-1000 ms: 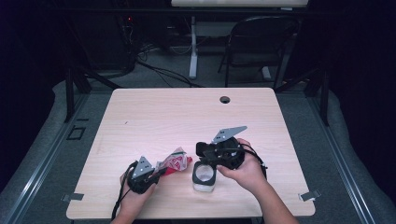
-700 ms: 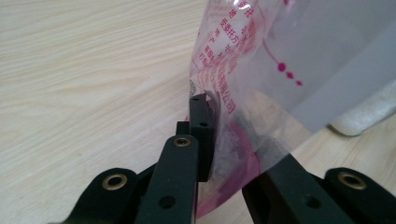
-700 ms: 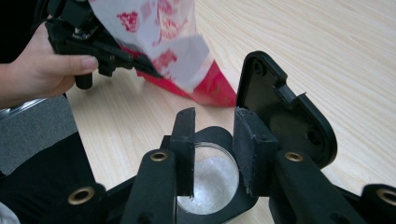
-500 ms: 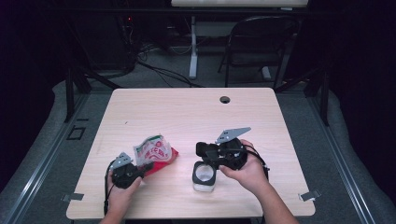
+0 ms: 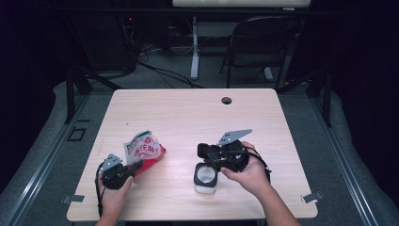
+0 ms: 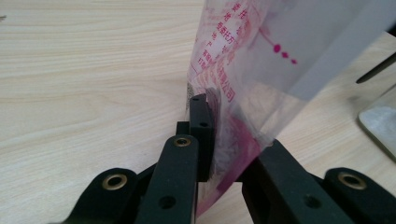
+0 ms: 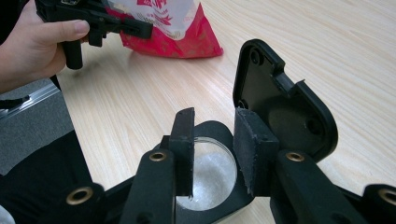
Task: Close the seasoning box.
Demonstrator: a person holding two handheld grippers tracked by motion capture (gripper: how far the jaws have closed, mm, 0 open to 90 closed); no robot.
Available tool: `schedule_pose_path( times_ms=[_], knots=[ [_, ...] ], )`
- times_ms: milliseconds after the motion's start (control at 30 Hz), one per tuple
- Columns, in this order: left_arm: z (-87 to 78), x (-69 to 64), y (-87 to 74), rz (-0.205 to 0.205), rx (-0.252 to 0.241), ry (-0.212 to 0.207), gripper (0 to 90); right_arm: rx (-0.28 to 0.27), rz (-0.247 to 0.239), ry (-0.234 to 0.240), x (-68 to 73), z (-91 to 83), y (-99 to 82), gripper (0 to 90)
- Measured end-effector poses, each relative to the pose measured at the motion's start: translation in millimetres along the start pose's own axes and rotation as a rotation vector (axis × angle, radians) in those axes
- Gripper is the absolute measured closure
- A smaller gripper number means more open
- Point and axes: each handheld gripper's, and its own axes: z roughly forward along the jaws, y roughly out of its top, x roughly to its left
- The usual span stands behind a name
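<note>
Red-and-white plastic bag (image 5: pixel 142 151), printed with red characters, pinched at its lower edge in the left gripper (image 5: pixel 134 168) near the front left of the pale wood table (image 5: pixel 188 113); jaws nearly closed on the thin film, seen close in the left gripper view as a black pad (image 6: pixel 201 128) pressed against the crumpled pink-red plastic (image 6: pixel 243 93). Bag raised and leaning up and away from the left hand (image 5: pixel 113 193), its red bottom corner close to the tabletop. Well apart to the right, a small container (image 5: pixel 205 178) with a black rim and clear body, standing upright on the table just in front of the right hand (image 5: pixel 249 172). Right gripper (image 5: pixel 207 157) poised directly over the container's open mouth, jaws about halfway apart, holding nothing; whitish contents visible between the fingers (image 7: pixel 184 135) in the right gripper view. Hinged black lid (image 7: pixel 280 102) flipped up and standing open just behind the right-hand jaw. Bag and left gripper also seen in the far upper left of the right gripper view (image 7: pixel 116 25), with bare wood grain between them and the container.
</note>
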Motion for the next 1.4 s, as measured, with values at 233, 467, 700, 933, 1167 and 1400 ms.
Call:
schedule_pose_path(
  times_ms=[233, 467, 700, 933, 1167, 1400],
  knots=[
    [-4.4, 7.2, -1.8, -0.041, -0.027, 0.061, 85.9, -0.001, 0.000, -0.007, -1.8, -2.6, -0.8, 68.8],
    [-14.0, 15.8, 0.0, -0.066, -0.072, 0.128, 86.1, 0.001, -0.001, -0.006, -2.3, -2.5, -1.0, 68.3],
    [-16.2, 21.8, -3.5, -0.071, -0.070, 0.171, 85.9, 0.006, 0.003, -0.008, -3.4, -2.2, -2.2, 67.5],
    [-20.7, 21.2, -3.5, -0.108, -0.096, 0.128, 71.1, 0.005, 0.000, -0.008, -4.7, -3.1, -2.8, 66.8],
    [-22.5, 9.7, 3.2, -0.080, -0.088, 0.122, 55.3, -0.012, 0.007, -0.015, -6.1, -7.8, -5.1, 64.6],
    [-25.2, -8.7, 5.0, 0.025, -0.054, 0.115, 39.4, -0.025, 0.012, -0.026, -7.0, -11.2, -6.2, 62.1]
  ],
)
